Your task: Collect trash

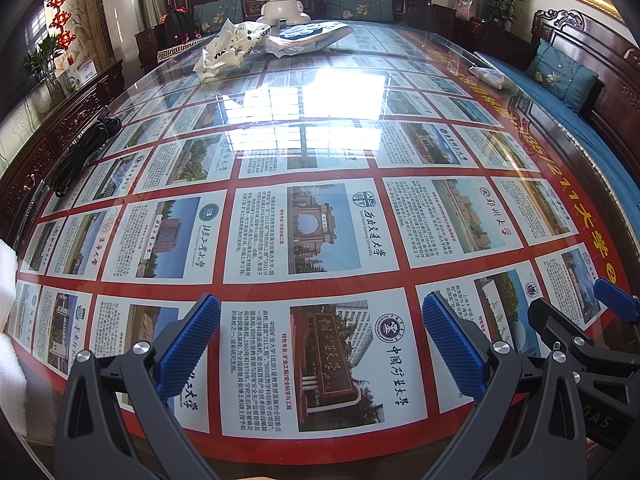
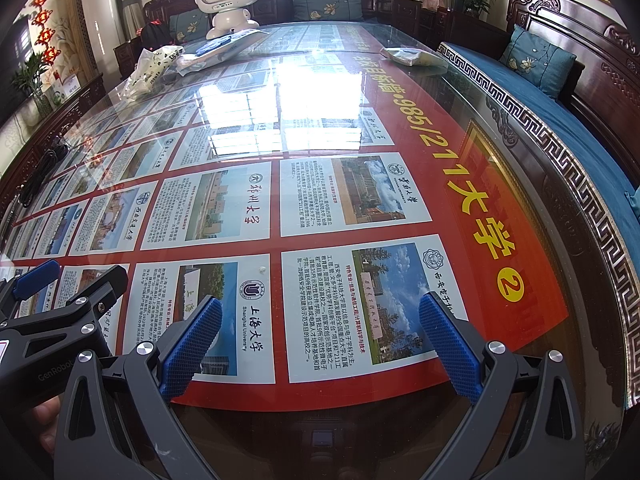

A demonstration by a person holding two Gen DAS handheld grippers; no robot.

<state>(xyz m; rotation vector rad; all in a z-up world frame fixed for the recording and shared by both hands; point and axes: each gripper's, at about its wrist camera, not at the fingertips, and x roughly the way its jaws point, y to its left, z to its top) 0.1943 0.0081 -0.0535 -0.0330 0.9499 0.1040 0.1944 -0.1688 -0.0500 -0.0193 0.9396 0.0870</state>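
Both hand-held grippers — left (image 1: 320, 336), right (image 2: 320, 332) — gape empty over glossy glass table (image 2: 500, 168); crumpled plastic bag (image 1: 228, 50) far off.

A crumpled white bag (image 1: 226, 50) with dark print lies at the table's far end, toward 11 o'clock in the left wrist view, its folds standing up loosely. Just beside it toward 12 o'clock lies a flatter white wrapper (image 1: 308, 38) with a blue patch on top, spread flat on the glass. A small pale packet (image 1: 490, 74) lies flat near the table's far edge at 1 o'clock, well apart from the other two.
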